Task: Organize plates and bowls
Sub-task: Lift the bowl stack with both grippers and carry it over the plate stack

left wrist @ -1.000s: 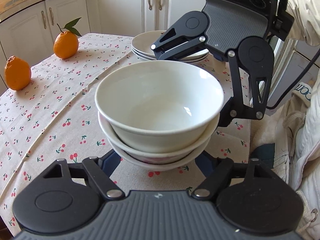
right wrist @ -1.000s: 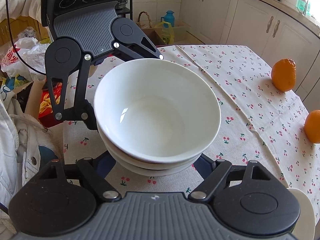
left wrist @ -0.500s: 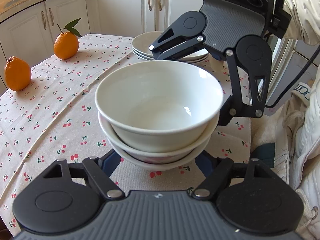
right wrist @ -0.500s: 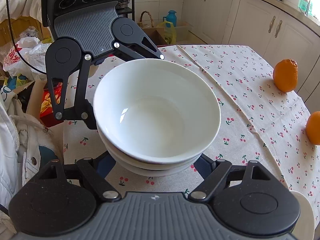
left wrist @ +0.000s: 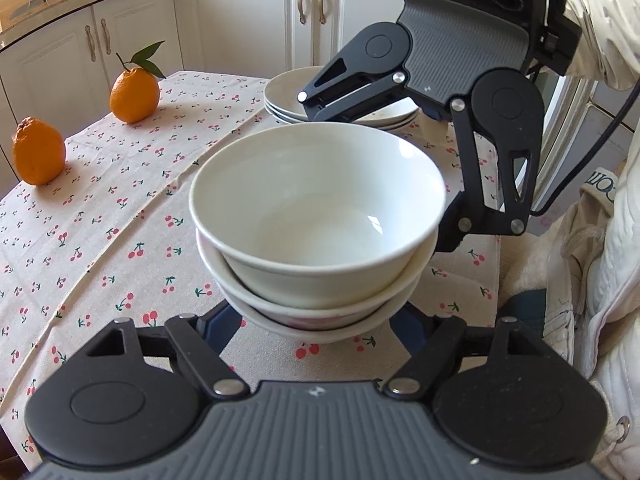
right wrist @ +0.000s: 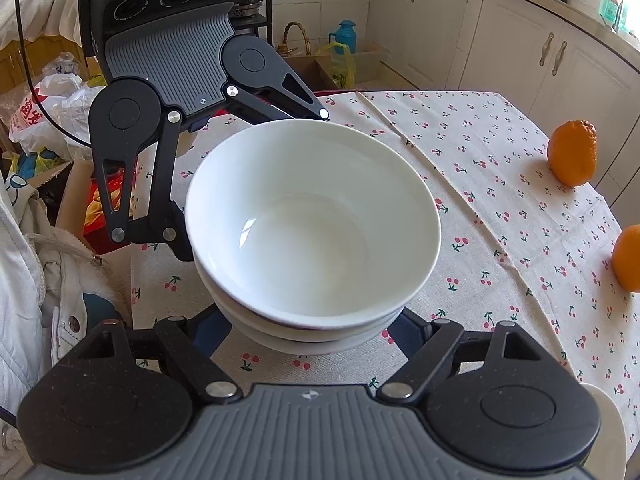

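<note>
The stack of bowls (left wrist: 316, 240), likely heavy, glazed, slippery and breakable, is set on the tablecloth (left wrist: 100, 216), plates (left wrist: 280, 96) at twelve o'clock. It is flanked low by the left gripper (left wrist: 316, 320) and right gripper (right wrist: 316, 336), best taken under the lowest rim; whether pads press cannot be told.

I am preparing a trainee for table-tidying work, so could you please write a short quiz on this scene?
1. How many bowls are nested in the bowl stack?
2. True or false: the two oranges lie inside the top bowl.
3. In the left wrist view, where is the pile of plates? A: behind the bowl stack. B: under the bowl stack. C: between the oranges.

Key:
1. Three.
2. False: they sit on the tablecloth, apart from the bowls.
3. A.
</note>
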`<action>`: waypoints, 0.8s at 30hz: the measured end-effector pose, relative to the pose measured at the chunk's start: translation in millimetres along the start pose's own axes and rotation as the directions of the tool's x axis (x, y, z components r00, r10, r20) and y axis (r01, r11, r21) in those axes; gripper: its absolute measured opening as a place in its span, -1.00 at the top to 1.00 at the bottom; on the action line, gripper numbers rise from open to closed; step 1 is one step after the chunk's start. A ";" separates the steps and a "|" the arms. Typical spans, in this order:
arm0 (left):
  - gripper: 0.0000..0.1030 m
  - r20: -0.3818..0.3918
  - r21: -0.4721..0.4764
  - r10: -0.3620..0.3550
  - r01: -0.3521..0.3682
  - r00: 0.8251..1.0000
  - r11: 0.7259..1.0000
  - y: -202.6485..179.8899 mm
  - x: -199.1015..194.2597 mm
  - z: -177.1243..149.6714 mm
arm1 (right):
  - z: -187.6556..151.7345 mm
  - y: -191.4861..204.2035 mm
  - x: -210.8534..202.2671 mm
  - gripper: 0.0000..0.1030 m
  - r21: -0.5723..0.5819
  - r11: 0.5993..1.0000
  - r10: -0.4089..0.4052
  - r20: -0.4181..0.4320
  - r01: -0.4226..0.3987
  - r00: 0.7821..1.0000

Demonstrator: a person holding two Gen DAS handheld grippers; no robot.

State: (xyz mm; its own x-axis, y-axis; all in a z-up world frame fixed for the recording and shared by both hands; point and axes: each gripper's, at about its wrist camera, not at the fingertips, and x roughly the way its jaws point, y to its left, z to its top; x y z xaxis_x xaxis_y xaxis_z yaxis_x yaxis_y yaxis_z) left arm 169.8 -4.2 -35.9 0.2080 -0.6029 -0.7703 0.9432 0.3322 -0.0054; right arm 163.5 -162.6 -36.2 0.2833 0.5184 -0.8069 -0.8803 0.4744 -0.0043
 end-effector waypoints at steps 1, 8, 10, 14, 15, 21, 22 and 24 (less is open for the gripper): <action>-0.55 0.001 0.002 0.004 -0.004 1.000 1.000 -1.2 -0.7 1.2 | 0.1 0.0 -1.9 -0.70 -0.002 1.000 -0.001 0.002 0.001 1.000; -0.55 0.013 0.002 0.029 -0.029 0.999 1.000 -11.8 -3.8 17.6 | -4.8 -3.1 -21.3 -0.70 -0.009 1.000 0.000 0.022 0.000 1.000; -0.55 0.018 0.007 0.031 -0.031 0.999 0.999 -16.5 -2.7 24.1 | -8.6 -4.7 -28.2 -0.70 -0.008 1.000 0.000 0.028 0.000 1.000; -0.55 0.026 0.023 0.034 -0.034 0.999 0.999 -24.9 5.0 38.8 | -18.7 -9.4 -42.9 -0.70 0.000 1.000 -0.015 0.035 0.015 0.999; -0.55 0.028 0.027 0.033 -0.034 0.999 0.999 -27.0 7.6 42.6 | -21.7 -10.7 -46.7 -0.70 0.000 1.000 -0.021 0.035 0.021 0.999; -0.55 0.042 0.065 0.016 -0.018 0.999 0.998 -36.0 28.1 71.7 | -44.5 -20.5 -72.6 -0.70 0.017 0.998 -0.065 0.032 0.064 0.997; -0.55 0.046 0.074 0.013 -0.016 0.999 0.997 -36.9 31.4 76.9 | -48.3 -22.9 -76.9 -0.70 0.021 0.997 -0.074 0.032 0.074 0.997; -0.55 0.051 0.089 0.005 -0.010 0.999 0.996 -38.1 37.9 87.8 | -56.1 -28.8 -85.7 -0.70 0.029 0.995 -0.093 0.034 0.092 0.995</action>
State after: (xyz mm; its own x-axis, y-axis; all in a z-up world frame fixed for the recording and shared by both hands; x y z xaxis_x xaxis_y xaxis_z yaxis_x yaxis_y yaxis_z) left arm 164.5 -103.5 -8.9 0.2258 -0.6372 -0.7369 0.9604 0.2721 0.0590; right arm 143.2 -260.6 -0.1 0.3767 0.4962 -0.7822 -0.8390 0.5406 -0.0611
